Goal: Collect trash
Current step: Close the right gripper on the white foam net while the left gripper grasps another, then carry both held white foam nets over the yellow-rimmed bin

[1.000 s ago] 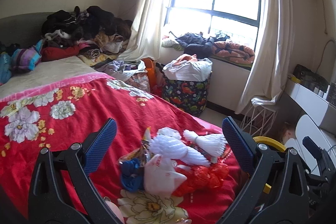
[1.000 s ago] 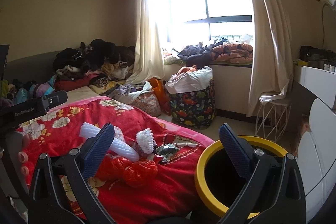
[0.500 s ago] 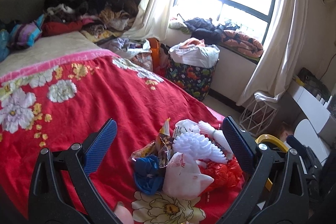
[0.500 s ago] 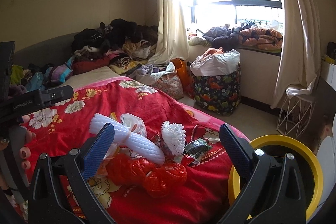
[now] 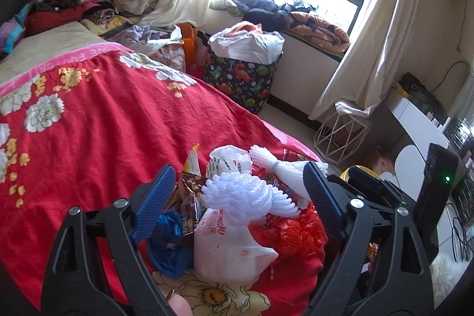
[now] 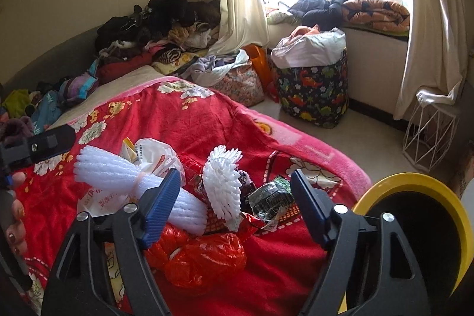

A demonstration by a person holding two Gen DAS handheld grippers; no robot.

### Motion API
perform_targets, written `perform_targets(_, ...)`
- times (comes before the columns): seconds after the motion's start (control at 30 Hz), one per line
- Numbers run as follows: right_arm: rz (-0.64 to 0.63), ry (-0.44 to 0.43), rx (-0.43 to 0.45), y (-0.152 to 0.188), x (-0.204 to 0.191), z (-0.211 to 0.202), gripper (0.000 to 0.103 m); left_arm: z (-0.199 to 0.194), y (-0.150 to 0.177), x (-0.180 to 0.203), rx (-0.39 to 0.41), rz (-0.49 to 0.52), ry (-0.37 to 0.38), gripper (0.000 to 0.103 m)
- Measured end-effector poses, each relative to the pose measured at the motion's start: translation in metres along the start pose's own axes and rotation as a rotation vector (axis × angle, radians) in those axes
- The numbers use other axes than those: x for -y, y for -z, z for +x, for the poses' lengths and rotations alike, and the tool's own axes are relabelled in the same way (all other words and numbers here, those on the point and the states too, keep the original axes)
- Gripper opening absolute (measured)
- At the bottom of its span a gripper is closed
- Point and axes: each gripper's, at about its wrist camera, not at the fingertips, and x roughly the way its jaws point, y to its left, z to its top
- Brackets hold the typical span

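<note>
A trash pile lies on the red flowered blanket [image 5: 103, 120] near the bed's corner. In the left wrist view it holds a white foam net [image 5: 237, 194], a white plastic bag [image 5: 228, 245], a blue bag [image 5: 169, 242] and a red bag [image 5: 293, 230]. My left gripper [image 5: 238, 178] hangs just over these, jaws closing, pads touching nothing. In the right wrist view my right gripper [image 6: 235, 179] frames a fanned foam net [image 6: 223, 182] and a black wrapper [image 6: 269, 197], jaws closing without contact. A red bag [image 6: 201, 253] lies below it. A yellow-rimmed bin [image 6: 408, 179] stands at the right.
A dinosaur-print hamper [image 6: 314, 96] stuffed with cloth stands on the floor by the window. A white wire stand [image 6: 429, 135] sits under the curtain. Clothes [image 6: 166, 22] are heaped at the head of the bed. A hand [image 6: 14, 212] holds the left gripper at the frame's left edge.
Both grippers have come closer to the pile and tipped downward, so the trash looms larger between the fingers. Both pairs of jaws have narrowed a little.
</note>
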Motion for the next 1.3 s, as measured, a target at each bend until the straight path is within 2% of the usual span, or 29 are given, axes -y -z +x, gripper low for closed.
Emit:
perform_targets(0.17,0.048,-0.041,-0.062,-0.005,0.008,0.022,0.061,0.014,0.0,0.0,-0.052,-0.007,0.015,0.063)
perform_targets(0.27,0.05,-0.072,-0.082,-0.005,0.007,0.029,0.052,0.022,0.003,0.001,-0.089,-0.009,0.02,0.061)
perform_targets(0.37,0.03,-0.106,-0.102,-0.006,0.001,0.035,0.034,0.026,0.006,0.001,-0.098,-0.013,0.027,0.051)
perform_targets(0.4,0.024,-0.123,-0.108,-0.007,0.001,0.037,0.022,0.026,0.006,0.002,-0.097,-0.013,0.028,0.045)
perform_targets(0.43,0.019,-0.132,-0.108,-0.007,0.0,0.038,0.016,0.027,0.007,0.004,-0.096,-0.011,0.03,0.042)
perform_targets(0.5,0.013,-0.146,-0.091,-0.006,-0.003,0.038,0.015,0.028,0.007,0.007,-0.1,-0.003,0.038,0.024)
perform_targets(0.6,0.005,-0.16,-0.053,-0.007,-0.007,0.03,0.015,0.022,0.007,0.012,-0.073,0.019,0.045,0.019)
perform_targets(0.87,0.068,-0.132,0.083,-0.017,0.005,-0.013,0.014,-0.002,-0.006,0.023,0.015,0.021,0.079,0.017)
perform_targets(1.3,0.146,-0.009,0.178,-0.009,0.048,-0.078,0.014,-0.014,-0.011,0.061,0.055,0.089,0.121,0.017)
